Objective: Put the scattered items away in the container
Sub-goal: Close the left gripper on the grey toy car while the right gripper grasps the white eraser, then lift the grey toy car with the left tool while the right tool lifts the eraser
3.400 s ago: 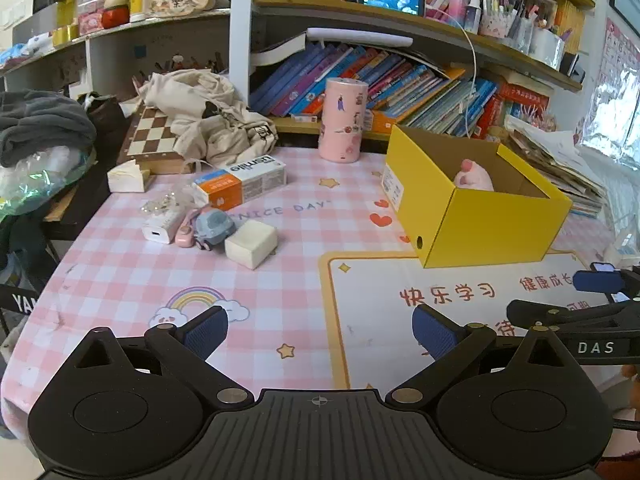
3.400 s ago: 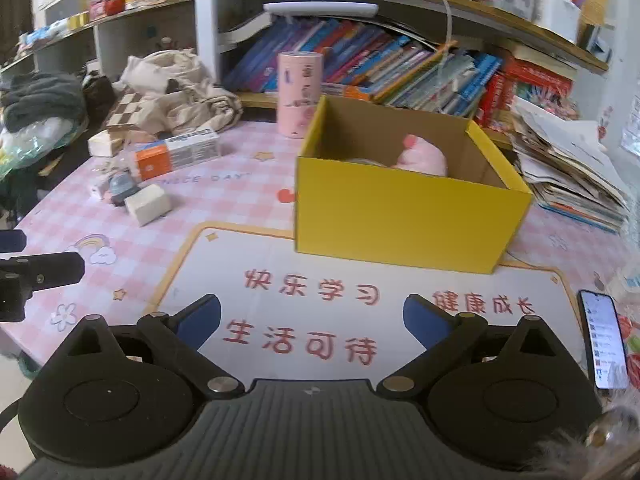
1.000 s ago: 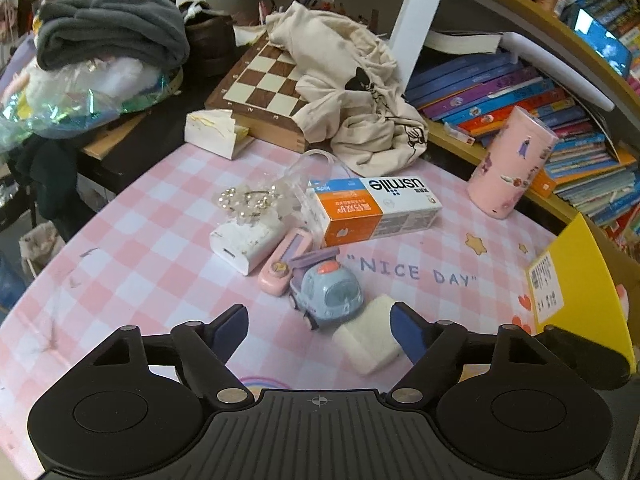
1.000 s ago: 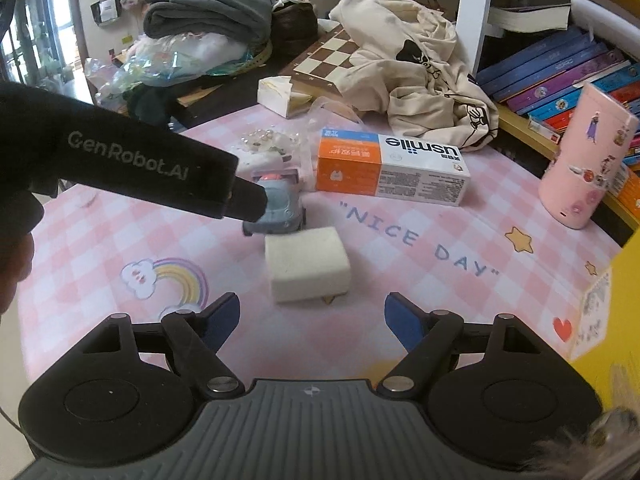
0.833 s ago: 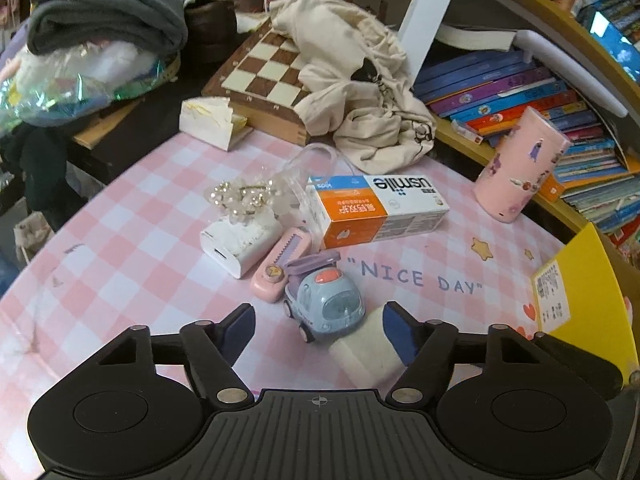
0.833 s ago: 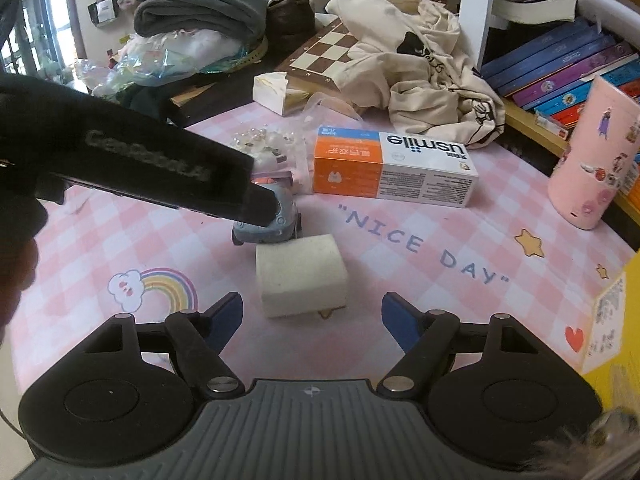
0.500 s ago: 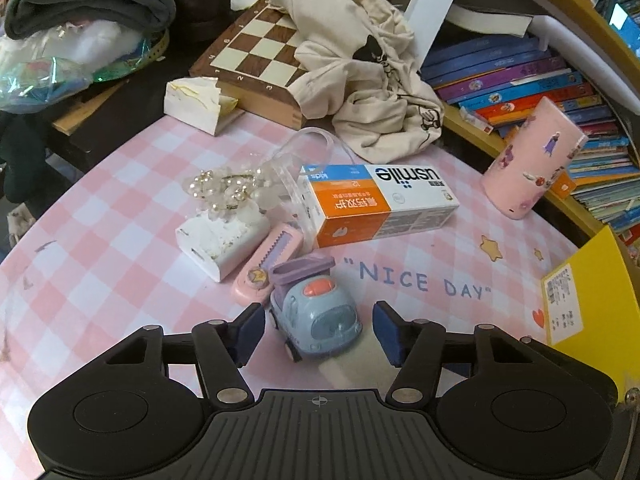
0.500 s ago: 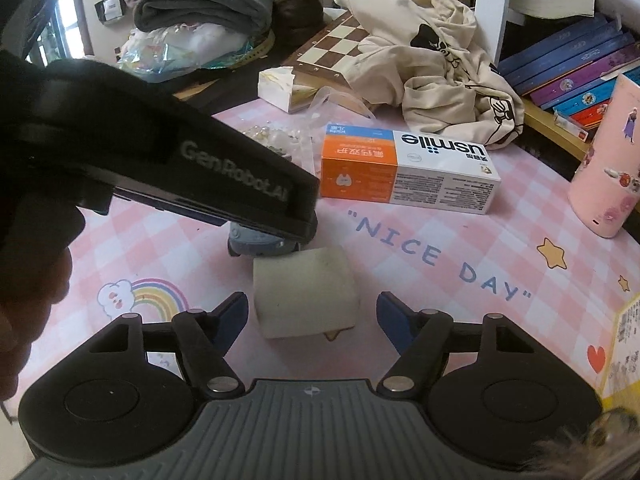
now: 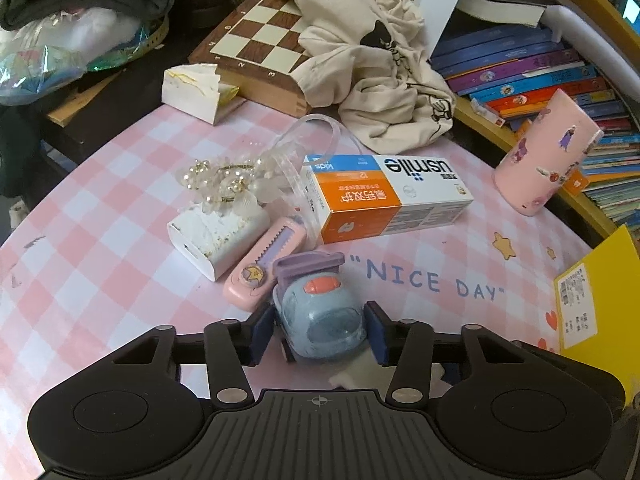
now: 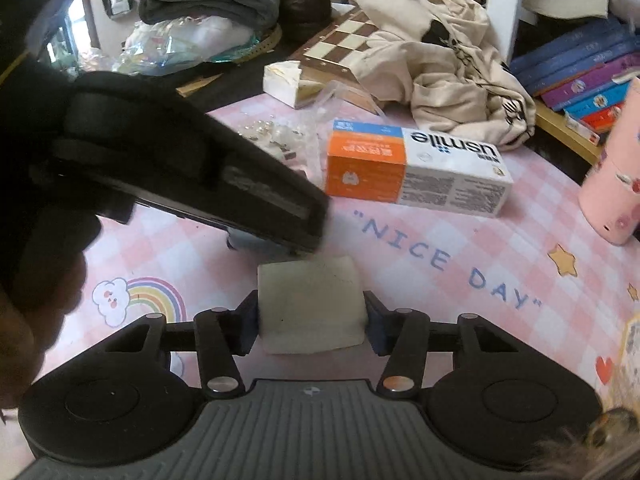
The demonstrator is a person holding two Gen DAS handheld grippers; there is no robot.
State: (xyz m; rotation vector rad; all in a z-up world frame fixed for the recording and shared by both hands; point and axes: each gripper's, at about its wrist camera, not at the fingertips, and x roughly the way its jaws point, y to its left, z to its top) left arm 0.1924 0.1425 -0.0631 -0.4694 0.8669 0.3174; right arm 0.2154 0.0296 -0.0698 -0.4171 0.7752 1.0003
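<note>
I am closing the left gripper (image 9: pixel 319 334) jaws around the toy car (image 9: pixel 320 316) and the right gripper (image 10: pixel 311 328) jaws around the sponge (image 10: pixel 310 304); squeeze squarely before lifting.

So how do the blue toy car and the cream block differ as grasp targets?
The rounded blue plastic toy car sits on wheels with a domed top; the cream rectangular block is flat-sided and plain. The car lies between the closing left gripper fingers, the block between the closing right gripper fingers. Both rest on the pink checked tablecloth.

Pale-blue toy car (image 9: pixel 320 316) with purple top, cream block (image 10: pixel 311 304), pink-white checked tablecloth (image 9: pixel 100 248), yellow box (image 9: pixel 600 292).
</note>
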